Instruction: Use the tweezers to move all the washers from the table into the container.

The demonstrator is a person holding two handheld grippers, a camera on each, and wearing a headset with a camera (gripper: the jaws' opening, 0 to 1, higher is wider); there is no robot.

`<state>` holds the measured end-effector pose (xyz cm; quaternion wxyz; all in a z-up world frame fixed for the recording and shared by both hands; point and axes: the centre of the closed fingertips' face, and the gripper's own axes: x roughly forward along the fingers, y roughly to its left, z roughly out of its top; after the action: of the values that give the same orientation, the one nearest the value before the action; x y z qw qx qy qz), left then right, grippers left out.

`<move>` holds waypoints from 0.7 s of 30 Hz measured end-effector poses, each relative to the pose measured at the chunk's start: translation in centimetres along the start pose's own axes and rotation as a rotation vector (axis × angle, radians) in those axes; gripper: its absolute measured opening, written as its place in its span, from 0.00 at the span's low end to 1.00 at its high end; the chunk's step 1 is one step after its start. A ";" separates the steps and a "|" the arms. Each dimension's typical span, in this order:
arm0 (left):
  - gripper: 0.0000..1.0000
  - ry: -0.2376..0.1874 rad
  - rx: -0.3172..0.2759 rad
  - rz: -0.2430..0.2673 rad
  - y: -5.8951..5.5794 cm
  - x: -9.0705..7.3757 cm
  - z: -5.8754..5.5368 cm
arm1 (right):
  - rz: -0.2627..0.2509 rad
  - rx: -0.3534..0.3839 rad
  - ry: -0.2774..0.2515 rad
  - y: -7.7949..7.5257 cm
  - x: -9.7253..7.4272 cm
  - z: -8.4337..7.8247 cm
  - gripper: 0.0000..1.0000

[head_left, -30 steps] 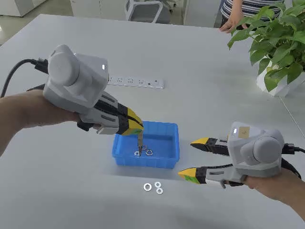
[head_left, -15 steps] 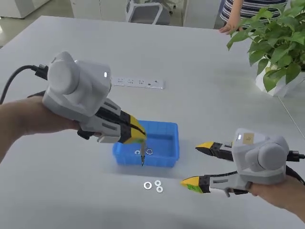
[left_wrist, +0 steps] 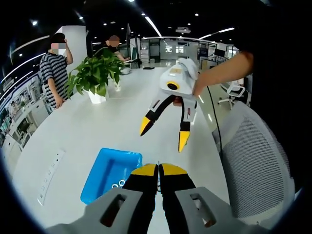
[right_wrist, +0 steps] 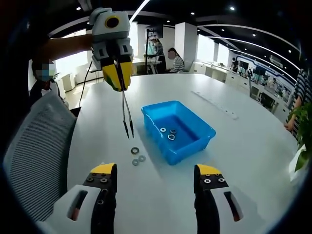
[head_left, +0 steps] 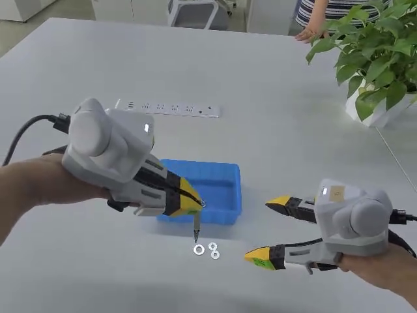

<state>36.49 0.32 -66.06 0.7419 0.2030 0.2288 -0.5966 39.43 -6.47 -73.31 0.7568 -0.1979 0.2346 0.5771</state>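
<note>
Hovering above the three washers (head_left: 206, 250), the left tool (head_left: 191, 201) clamped the tweezers (head_left: 196, 226); the right tool (head_left: 268, 229) gaped idle. Descending off-centre could skid a washer across the counter (head_left: 293, 130).

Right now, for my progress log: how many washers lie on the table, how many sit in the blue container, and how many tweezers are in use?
washers on the table: 3
washers in the blue container: 3
tweezers: 1
Total: 7 items, 6 of them washers
</note>
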 end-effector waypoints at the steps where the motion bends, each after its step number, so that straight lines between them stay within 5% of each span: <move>1: 0.05 0.004 -0.002 -0.003 -0.1 0.1 -0.2 | 0.000 0.001 0.000 0.0 0.0 -0.1 0.65; 21: 0.05 0.000 -0.005 -0.022 -0.4 1.7 -1.5 | 0.018 0.018 0.014 0.9 0.1 -1.1 0.65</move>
<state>36.24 -0.29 -68.25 0.7360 0.1984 0.2325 -0.6041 38.41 -6.73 -74.29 0.7516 -0.1927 0.2469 0.5805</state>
